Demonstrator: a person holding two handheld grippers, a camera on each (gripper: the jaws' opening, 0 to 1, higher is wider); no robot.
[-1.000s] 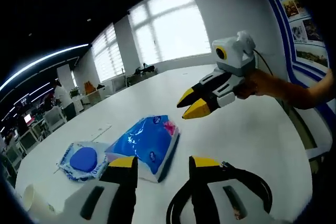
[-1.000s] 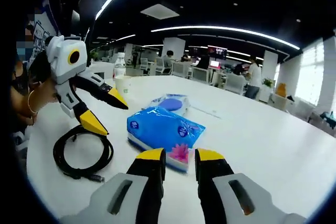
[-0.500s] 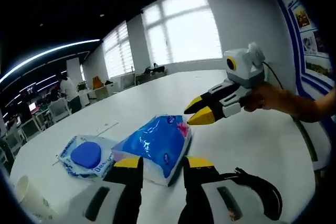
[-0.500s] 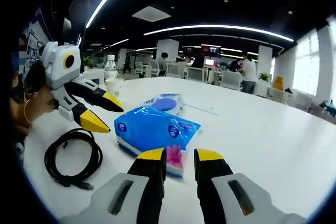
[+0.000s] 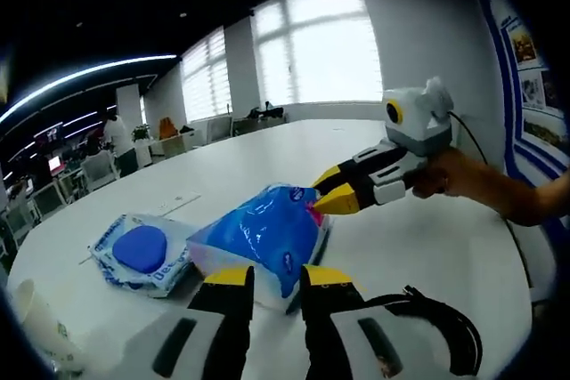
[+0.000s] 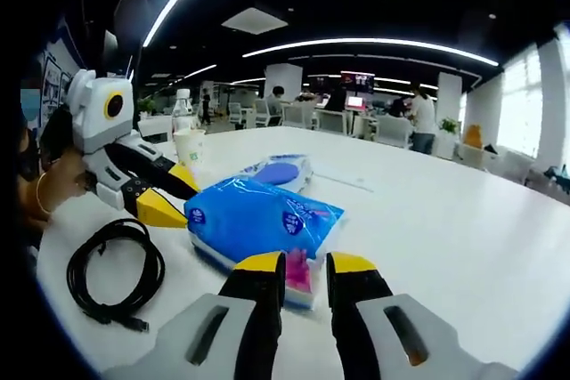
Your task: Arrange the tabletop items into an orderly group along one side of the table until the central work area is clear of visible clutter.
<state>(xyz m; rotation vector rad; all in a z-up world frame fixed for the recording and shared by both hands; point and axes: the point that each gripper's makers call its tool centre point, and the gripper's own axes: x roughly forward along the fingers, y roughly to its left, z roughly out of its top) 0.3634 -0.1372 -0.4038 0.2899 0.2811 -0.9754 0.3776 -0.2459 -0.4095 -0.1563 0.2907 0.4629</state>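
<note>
Two tongs flank blue tissue pack on white bench, left tongs narrowly parted at its near edge, right tongs narrowly parted at pink corner, black cable coiled beside.

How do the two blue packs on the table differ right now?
The big blue tissue pack is plump and solid blue, with both grippers' tips at its ends. The smaller wipes pack is flatter, has a round blue lid on a paler wrapper, and lies untouched beside it. Both lie flat on the white table.
</note>
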